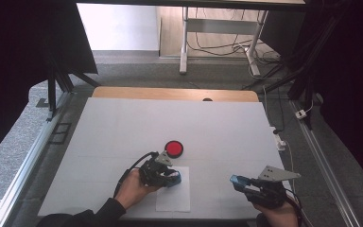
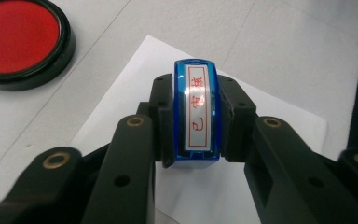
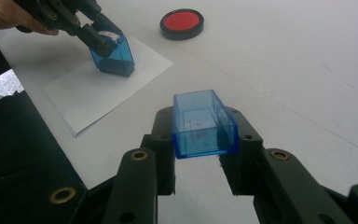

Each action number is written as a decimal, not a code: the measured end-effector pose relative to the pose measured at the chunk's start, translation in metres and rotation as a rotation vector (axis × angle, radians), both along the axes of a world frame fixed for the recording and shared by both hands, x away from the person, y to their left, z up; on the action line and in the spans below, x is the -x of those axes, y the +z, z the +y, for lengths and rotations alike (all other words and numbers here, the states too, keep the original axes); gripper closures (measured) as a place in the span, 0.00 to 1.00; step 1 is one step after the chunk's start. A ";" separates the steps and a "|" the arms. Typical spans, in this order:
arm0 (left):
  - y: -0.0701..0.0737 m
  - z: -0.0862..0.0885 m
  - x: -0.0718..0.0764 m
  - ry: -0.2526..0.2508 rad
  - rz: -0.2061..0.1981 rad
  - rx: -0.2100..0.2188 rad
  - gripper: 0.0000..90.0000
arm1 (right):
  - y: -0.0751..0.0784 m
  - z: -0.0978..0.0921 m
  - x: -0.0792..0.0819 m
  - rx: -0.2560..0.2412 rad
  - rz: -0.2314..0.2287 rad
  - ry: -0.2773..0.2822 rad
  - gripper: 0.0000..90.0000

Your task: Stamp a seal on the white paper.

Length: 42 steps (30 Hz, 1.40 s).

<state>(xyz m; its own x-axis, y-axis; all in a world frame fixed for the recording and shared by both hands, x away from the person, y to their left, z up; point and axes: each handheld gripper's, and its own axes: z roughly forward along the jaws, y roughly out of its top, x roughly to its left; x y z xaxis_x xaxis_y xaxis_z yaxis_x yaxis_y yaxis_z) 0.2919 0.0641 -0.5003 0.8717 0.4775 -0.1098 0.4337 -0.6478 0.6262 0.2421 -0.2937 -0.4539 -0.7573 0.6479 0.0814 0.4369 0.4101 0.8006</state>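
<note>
My left gripper (image 1: 172,177) (image 2: 196,121) is shut on a blue stamp (image 2: 196,112) (image 3: 113,53) (image 1: 174,178) with a white label in red characters on top. The stamp's base rests on a white sheet of paper (image 1: 174,195) (image 2: 121,121) (image 3: 93,91). A round red ink pad (image 1: 174,149) (image 2: 21,39) (image 3: 182,23) in a black case lies just beyond the paper. My right gripper (image 1: 240,181) (image 3: 203,133) is shut on the stamp's clear blue cap (image 3: 203,123) (image 1: 238,180), held open side up above the table, right of the paper.
The white table top (image 1: 170,123) reaches back to a wooden edge strip (image 1: 175,93). A power strip (image 1: 280,139) and cables hang at the table's right side. Desk legs and wires stand on the floor behind.
</note>
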 end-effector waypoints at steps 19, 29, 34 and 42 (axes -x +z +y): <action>0.000 -0.001 0.001 -0.007 -0.011 -0.013 0.78 | 0.000 0.000 0.000 -0.002 -0.001 0.000 0.76; 0.000 0.001 -0.002 -0.019 0.003 0.000 0.78 | 0.000 0.000 0.000 0.000 -0.001 0.001 0.76; 0.000 0.002 -0.003 -0.024 0.009 0.002 0.78 | 0.000 0.000 0.000 -0.001 -0.001 0.001 0.75; -0.001 0.004 -0.005 -0.017 0.025 0.030 0.78 | 0.000 0.000 0.000 -0.002 -0.001 0.001 0.75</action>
